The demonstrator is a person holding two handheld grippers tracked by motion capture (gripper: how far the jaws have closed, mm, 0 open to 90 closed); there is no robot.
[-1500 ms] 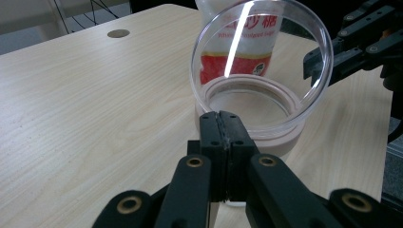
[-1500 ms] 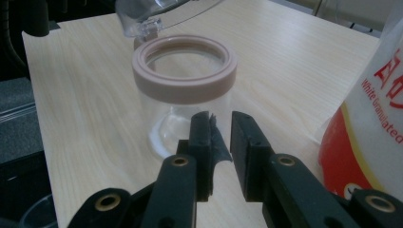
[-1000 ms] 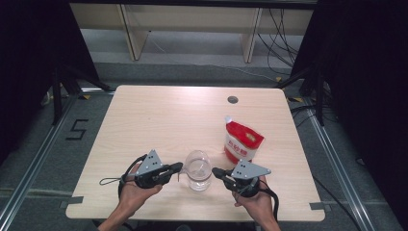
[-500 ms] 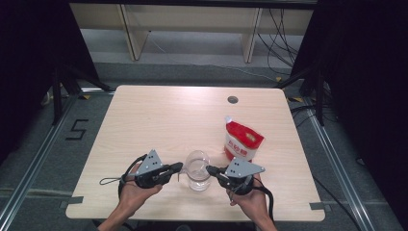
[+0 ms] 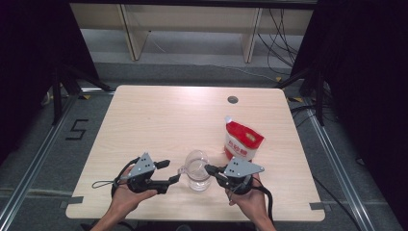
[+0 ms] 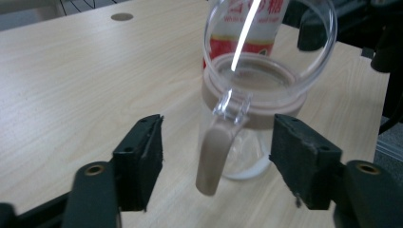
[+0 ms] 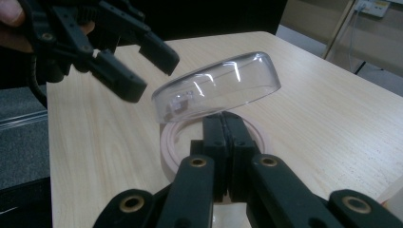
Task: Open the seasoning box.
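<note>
A clear glass jar (image 5: 197, 174) with a tan collar and a hinged clear lid stands near the table's front edge. In the left gripper view its tan handle (image 6: 213, 154) hangs between the two black pads (image 6: 141, 159) without touching either. My left gripper (image 5: 172, 171) is open; its jaws have just been opening around that handle. My right gripper (image 5: 208, 169) is shut, and its tips (image 7: 223, 127) sit at the jar's rim (image 7: 168, 142) under the raised, tilted lid (image 7: 218, 88). Whether they pinch anything I cannot tell. The left gripper (image 7: 145, 71) shows across the jar.
A red and white pouch (image 5: 243, 139) stands just behind and to the right of the jar, also behind it as the pouch (image 6: 244, 45) in the left gripper view. A round cable hole (image 5: 233, 99) lies at the back. Black stands flank the table.
The left gripper's jaws have spread apart beside the jar. Both hands stay about where they were, and the jar has not moved.
</note>
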